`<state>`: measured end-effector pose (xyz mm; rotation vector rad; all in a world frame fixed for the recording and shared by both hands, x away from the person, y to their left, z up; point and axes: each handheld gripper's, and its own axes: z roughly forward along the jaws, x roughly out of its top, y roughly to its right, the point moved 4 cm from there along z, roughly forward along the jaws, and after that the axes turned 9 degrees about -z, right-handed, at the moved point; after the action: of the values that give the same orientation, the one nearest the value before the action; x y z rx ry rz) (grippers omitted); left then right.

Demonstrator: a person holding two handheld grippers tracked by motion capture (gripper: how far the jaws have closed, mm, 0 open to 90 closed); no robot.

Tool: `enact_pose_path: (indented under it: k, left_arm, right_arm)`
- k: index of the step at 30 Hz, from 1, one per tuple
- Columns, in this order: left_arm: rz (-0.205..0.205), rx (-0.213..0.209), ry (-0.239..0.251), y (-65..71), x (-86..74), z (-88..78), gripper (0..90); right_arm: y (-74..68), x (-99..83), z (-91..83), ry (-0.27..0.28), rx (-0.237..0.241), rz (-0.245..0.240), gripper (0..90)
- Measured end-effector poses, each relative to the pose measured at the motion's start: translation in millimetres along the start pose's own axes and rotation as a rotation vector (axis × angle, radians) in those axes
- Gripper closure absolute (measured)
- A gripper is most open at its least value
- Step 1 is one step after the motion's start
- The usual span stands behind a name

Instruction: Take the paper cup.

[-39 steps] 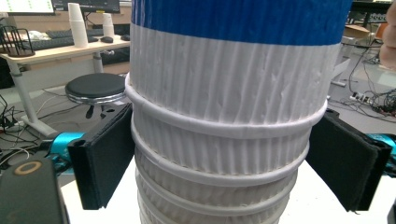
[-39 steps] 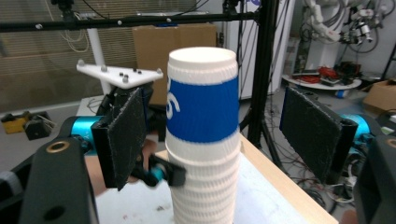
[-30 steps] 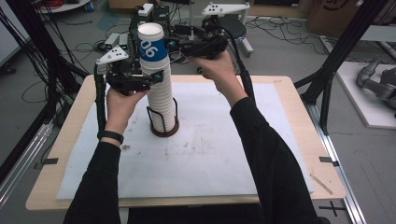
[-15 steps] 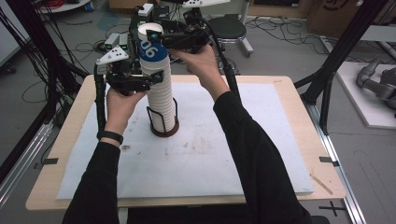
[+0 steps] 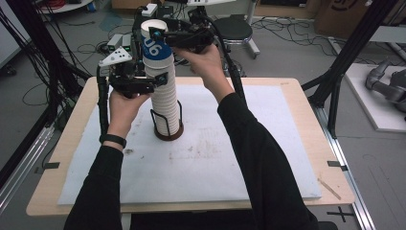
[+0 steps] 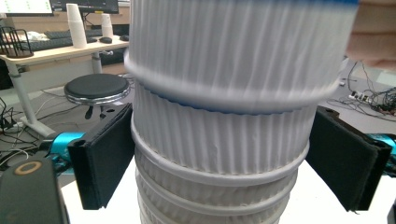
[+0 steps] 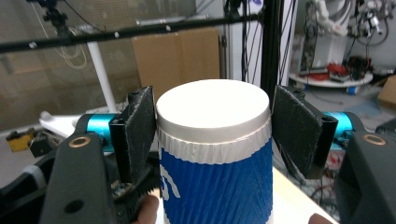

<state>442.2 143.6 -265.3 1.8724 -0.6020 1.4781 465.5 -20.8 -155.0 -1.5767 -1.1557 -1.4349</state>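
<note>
High view: left gripper clasps one white cup stack, at eleven o'clock on one white mat; right gripper, just closing, clamps the single blue cup on top.

A pale wooden table topped with a white mat is set on a grey floor strewn with black cables. A round black stool is seen beyond, beside a cluttered wooden desk.
</note>
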Motion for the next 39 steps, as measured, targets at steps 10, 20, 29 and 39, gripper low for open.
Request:
enact_pose_path:
  k: [10,20,29,39]
  left_arm:
    - [0.004,-0.001,-0.002,-0.2,0.1,-0.4,12.7]
    - [0.002,0.000,0.002,-0.2,0.0,0.7,12.8]
    - [0.006,0.003,0.001,0.2,0.1,1.4,12.7]
    - [0.007,0.007,-0.007,0.5,0.5,0.2,12.7]
  right_arm:
    - [-6.0,16.7,-6.5,0.038,-0.019,-0.041,32.9]
    - [-11.4,34.6,-20.7,0.118,-0.047,-0.083,32.9]
    - [-15.0,45.0,-35.9,0.169,-0.054,-0.098,32.9]
    - [-17.1,48.2,-59.4,0.167,-0.057,-0.124,32.9]
